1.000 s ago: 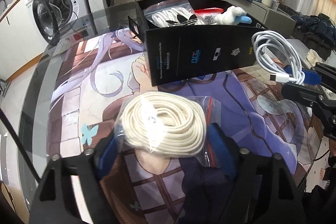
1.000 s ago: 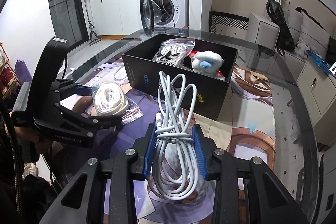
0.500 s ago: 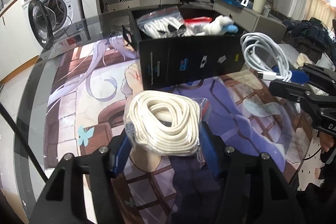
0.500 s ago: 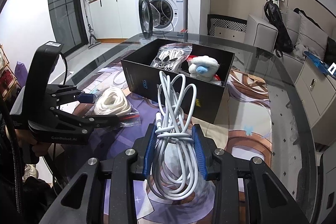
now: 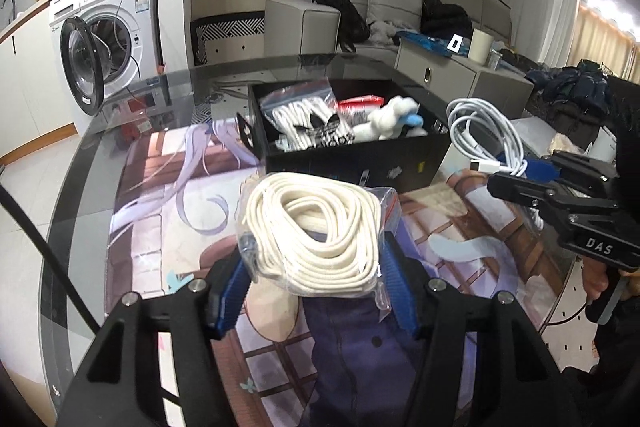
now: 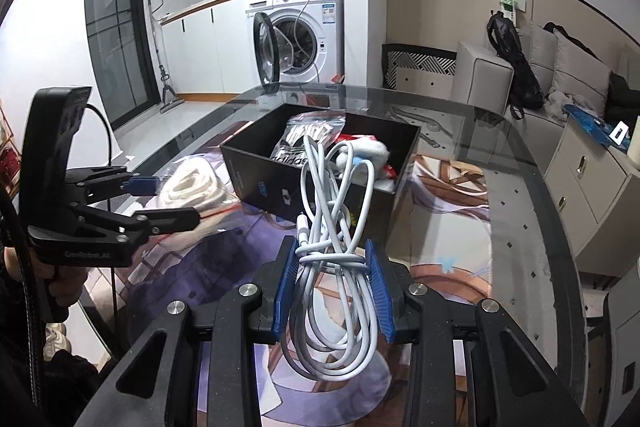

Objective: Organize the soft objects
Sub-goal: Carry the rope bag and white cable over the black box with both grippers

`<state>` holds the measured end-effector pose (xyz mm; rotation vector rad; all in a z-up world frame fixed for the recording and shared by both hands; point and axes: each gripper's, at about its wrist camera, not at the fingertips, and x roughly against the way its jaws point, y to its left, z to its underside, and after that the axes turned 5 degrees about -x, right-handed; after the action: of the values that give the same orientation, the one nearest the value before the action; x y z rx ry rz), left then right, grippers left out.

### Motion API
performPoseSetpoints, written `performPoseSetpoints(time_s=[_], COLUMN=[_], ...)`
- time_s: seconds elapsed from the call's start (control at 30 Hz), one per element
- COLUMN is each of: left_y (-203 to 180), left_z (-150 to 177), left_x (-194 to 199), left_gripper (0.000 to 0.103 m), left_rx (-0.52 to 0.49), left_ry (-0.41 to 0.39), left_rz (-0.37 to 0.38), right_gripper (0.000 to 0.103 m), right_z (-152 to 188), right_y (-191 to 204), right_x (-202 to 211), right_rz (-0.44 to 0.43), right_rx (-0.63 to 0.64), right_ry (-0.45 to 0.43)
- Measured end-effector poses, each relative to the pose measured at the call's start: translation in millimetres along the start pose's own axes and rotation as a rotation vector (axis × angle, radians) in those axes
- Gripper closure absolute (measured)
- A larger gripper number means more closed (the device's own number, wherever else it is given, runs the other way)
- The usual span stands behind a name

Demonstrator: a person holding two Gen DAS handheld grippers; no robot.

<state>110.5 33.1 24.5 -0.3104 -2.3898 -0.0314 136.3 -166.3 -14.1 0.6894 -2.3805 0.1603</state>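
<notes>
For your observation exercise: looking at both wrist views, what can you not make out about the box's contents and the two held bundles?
- Red item in the black box: mostly covered by the bagged laces and the plush toy, left wrist view.
- White cable: its far plug hidden among its own loops, right wrist view.
- Bagged rope: underside hidden, left wrist view.

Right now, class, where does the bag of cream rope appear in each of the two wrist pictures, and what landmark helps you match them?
Left wrist view: the bag of cream rope is at lower centre, clamped between the left gripper fingers.
Right wrist view: the same bag of cream rope is at middle left, in the other gripper.
Shared landmark: the black box behind it.
</notes>
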Motion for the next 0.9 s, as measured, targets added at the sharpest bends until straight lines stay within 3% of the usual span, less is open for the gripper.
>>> performPoseSetpoints(time_s=[0.9], left_y=[-14], left_z=[-55], left_x=[17], left_gripper=[0.043], left_rx=[-0.005], left_ry=[-0.122], left_rz=[0.023], right_gripper=[0.068], right_z=[-27], right_y=[-7], right_x=[13], right_rz=[0.044], right_rx=[-0.019], right_ry=[-0.063])
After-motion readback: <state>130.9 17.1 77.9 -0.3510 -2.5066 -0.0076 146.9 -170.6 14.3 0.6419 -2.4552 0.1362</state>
